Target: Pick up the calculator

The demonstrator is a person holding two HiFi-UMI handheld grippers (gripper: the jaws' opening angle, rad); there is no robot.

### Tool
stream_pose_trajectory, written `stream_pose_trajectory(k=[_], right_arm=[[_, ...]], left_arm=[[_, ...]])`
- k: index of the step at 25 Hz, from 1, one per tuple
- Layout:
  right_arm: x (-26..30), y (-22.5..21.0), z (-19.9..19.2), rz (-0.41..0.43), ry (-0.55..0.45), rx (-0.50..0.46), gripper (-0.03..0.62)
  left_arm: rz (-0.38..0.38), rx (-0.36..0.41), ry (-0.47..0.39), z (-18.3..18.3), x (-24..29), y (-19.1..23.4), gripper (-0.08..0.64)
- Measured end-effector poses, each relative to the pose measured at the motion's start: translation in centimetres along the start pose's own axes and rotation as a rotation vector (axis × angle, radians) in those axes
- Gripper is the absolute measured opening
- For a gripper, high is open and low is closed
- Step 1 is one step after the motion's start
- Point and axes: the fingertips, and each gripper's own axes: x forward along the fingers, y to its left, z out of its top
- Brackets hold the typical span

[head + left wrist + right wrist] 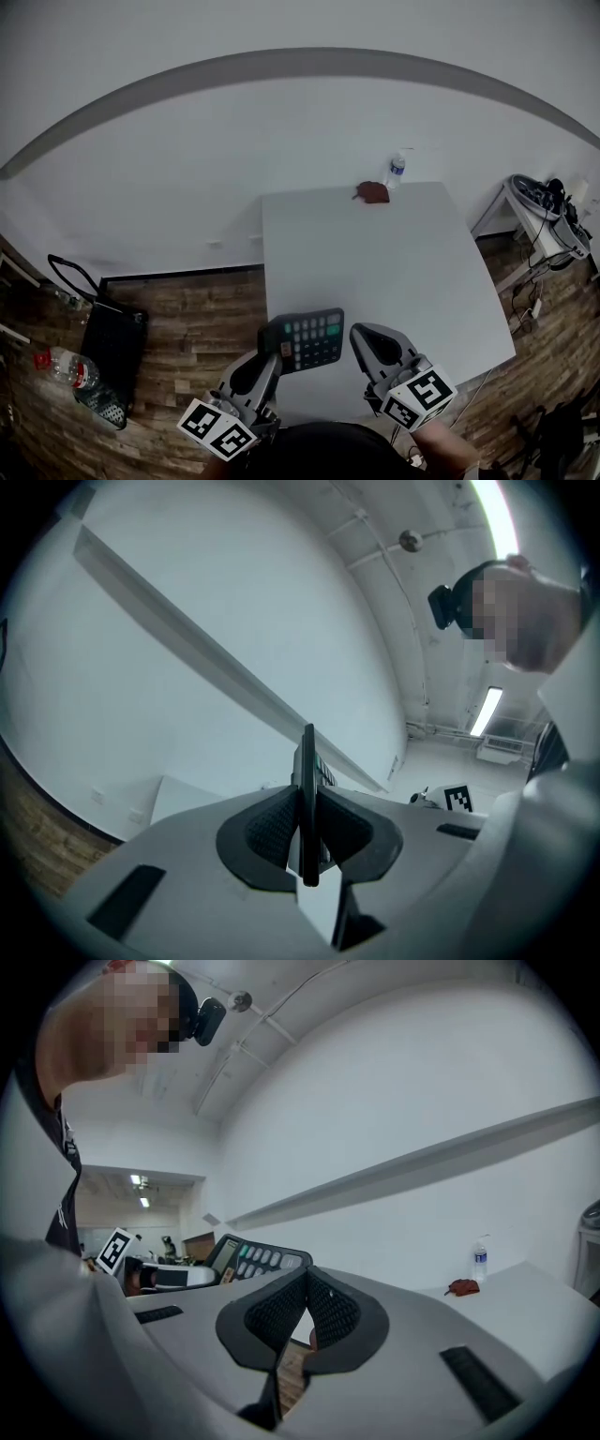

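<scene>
- Left gripper [270, 356] was clamped on the calculator [312, 340] by its left edge, holding it above the table's [403, 262] near end.
- Risk: the pinch sat on one edge only, so the free side could sag, slip out and hit the wooden floor [187, 319].
- Right gripper [368, 339] was closed and empty, just beside; a bump might knock it loose.

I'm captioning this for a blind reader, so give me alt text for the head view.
The left gripper holds a dark calculator by its edge over the near corner of a white table, with the right gripper beside it, jaws together and empty. A water bottle and a small brown object sit at the table's far edge.
</scene>
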Motion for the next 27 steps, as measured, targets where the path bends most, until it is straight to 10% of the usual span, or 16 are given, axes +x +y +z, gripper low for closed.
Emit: stream_pose_trajectory(k=[27], right_arm=[[1.3, 0.2, 0.0, 0.001, 0.021, -0.032, 0.012]], left_arm=[[0.014, 0.037, -0.055, 1.9, -0.1, 1.2, 0.051]])
